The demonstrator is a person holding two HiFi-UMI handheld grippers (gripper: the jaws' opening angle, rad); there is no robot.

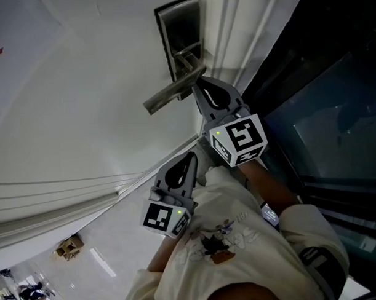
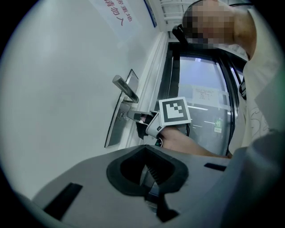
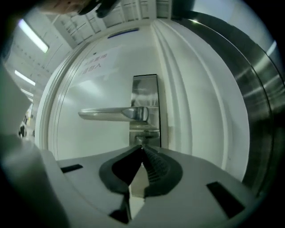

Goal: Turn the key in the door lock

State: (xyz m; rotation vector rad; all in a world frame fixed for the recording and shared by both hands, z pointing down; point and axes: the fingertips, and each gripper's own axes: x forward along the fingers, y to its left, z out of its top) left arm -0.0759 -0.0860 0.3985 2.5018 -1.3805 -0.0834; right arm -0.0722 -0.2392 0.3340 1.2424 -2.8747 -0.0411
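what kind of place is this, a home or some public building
Most likely a public or office building, not a home: a white door with a metal lever handle carries a printed notice, a dark-framed glass panel stands beside it, and strip lights run along the ceiling.

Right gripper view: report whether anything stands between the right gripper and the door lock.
Nothing visible does. The right gripper, jaws together, has its tips at the lock plate just below the lever handle, which runs above their line. The key itself cannot be made out at the tips.
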